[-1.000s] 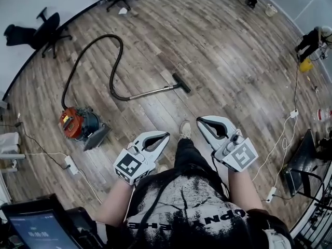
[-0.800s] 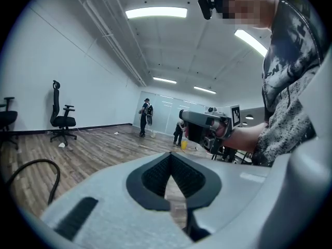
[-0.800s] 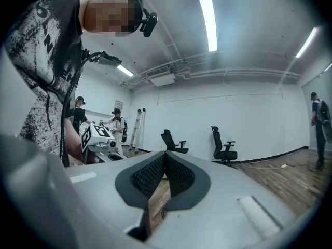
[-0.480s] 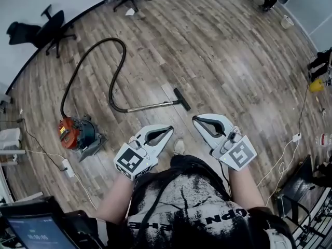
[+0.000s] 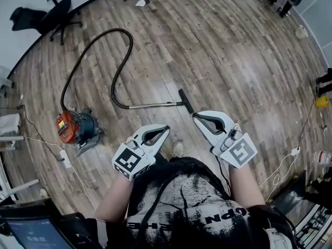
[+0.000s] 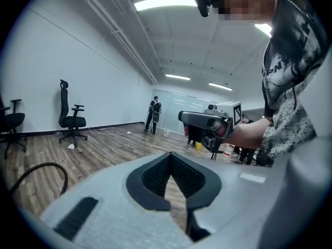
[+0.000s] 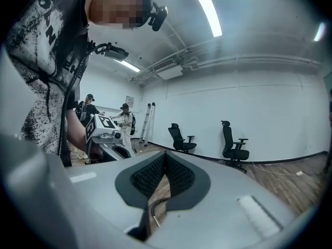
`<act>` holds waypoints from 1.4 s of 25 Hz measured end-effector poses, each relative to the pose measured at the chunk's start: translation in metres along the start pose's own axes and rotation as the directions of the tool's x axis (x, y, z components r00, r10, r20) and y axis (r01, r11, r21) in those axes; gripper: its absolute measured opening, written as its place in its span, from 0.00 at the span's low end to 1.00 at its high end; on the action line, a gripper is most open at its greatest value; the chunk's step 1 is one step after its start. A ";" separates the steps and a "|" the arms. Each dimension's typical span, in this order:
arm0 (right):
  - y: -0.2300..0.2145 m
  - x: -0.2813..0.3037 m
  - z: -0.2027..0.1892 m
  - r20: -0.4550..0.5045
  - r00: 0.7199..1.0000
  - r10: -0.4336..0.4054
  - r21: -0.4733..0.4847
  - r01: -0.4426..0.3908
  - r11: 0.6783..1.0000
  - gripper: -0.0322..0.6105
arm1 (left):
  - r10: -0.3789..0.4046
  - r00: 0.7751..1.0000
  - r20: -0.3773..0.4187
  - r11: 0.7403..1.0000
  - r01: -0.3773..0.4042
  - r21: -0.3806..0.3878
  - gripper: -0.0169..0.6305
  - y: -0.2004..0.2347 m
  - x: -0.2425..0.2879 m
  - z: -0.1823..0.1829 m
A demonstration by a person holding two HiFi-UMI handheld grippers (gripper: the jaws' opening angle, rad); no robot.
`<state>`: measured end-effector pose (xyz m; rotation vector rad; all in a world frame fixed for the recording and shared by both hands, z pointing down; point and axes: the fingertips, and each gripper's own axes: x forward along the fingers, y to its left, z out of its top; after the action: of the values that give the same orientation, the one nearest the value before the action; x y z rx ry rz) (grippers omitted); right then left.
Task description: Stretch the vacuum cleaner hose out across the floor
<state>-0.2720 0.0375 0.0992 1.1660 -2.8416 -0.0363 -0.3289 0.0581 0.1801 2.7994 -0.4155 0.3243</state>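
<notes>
Nearest me, my left gripper (image 5: pixel 167 128) and right gripper (image 5: pixel 195 115) hang side by side above the wooden floor (image 5: pixel 233 61), each with its fingers pressed together on nothing. Just beyond lie the floor head (image 5: pixel 185 100) and metal wand (image 5: pixel 155 105). The black vacuum cleaner hose (image 5: pixel 115 77) loops from the wand away across the floor and back to the red canister (image 5: pixel 72 127) at left. An office chair (image 5: pixel 57 14) stands farthest.

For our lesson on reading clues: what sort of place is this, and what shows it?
Probably a large, mostly bare office or workshop room. Wheeled office chairs stand along a plain white wall, strip lights run across the ceiling, and the wood-plank floor is wide and open.
</notes>
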 end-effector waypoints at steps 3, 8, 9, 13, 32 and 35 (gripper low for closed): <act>-0.002 0.032 0.001 -0.017 1.000 0.013 -0.015 -0.013 1.000 0.06 | 0.006 1.000 0.019 1.000 -0.006 -0.016 0.03 0.028 -0.010 0.006; 0.000 0.083 0.006 -0.053 0.999 -0.007 -0.037 0.005 0.999 0.06 | -0.024 0.999 0.027 1.000 0.024 -0.005 0.03 0.079 -0.033 0.014; -0.001 0.093 0.007 -0.064 0.998 -0.016 -0.042 0.013 0.999 0.06 | -0.029 0.999 0.029 1.000 0.029 0.001 0.03 0.090 -0.038 0.016; -0.003 0.131 0.009 -0.082 0.995 -0.057 -0.053 0.053 0.997 0.06 | -0.054 0.998 0.020 0.998 0.054 0.019 0.03 0.129 -0.057 0.018; -0.060 0.178 -0.127 -0.221 0.975 -0.015 -0.048 0.004 0.999 0.14 | 0.037 0.996 0.077 0.997 -0.032 -0.070 0.03 0.201 -0.012 -0.041; -0.064 0.196 -0.172 -0.243 0.970 0.013 -0.080 -0.034 0.996 0.16 | 0.049 0.993 0.111 0.993 -0.036 -0.116 0.03 0.222 0.003 -0.068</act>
<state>-0.3540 -0.1447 0.2785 1.0414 -2.6131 -0.0095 -0.4082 -0.1243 0.3003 2.7086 -0.5033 0.1455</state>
